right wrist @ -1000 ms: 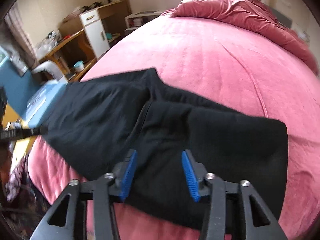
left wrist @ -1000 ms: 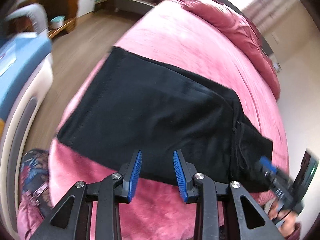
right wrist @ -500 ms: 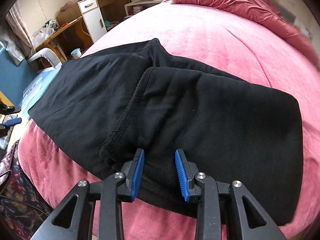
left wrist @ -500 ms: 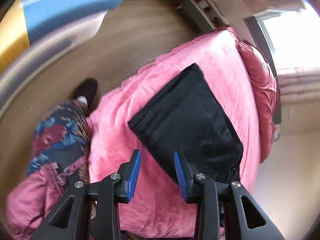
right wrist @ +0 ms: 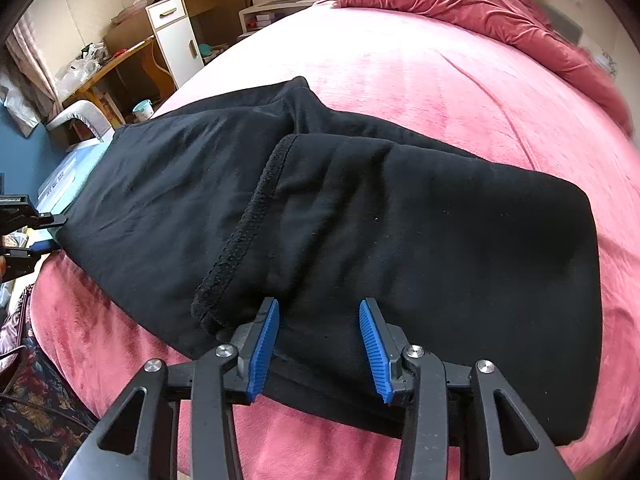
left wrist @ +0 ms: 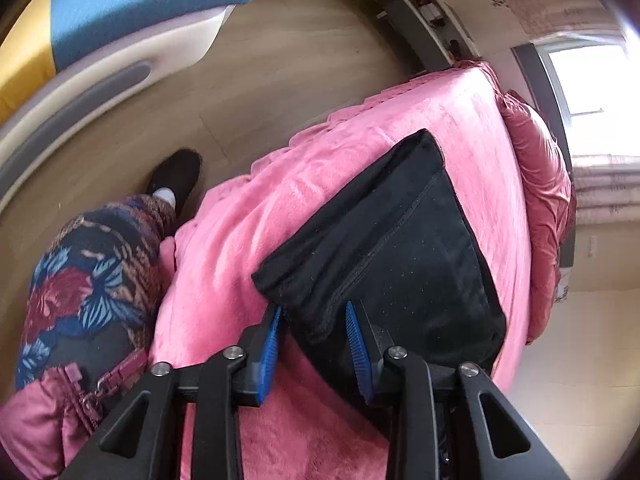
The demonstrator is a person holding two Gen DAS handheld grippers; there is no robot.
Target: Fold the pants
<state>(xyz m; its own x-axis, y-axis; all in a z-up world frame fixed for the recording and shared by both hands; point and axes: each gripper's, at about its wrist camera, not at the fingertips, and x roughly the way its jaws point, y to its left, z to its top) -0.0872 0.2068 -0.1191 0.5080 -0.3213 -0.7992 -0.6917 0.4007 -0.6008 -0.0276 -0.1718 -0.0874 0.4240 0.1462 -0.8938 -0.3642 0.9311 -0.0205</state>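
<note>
Downward-tilted both: left tool [left wrist: 314, 330] closing astride pants [left wrist: 400, 256] corner, right tool [right wrist: 318, 330] opening.

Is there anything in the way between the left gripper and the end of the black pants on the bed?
Nothing visible. The left gripper is at the near corner of the black pants, its fingers closing with the hem between them. Only the pink blanket lies around it.

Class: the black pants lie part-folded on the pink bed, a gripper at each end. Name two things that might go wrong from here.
1. The left gripper is closing over the corner of the pants near the edge of the bed; it may pinch the blanket too.
2. The right gripper is opening over the folded layers; the top layer could slip and undo the fold.
</note>
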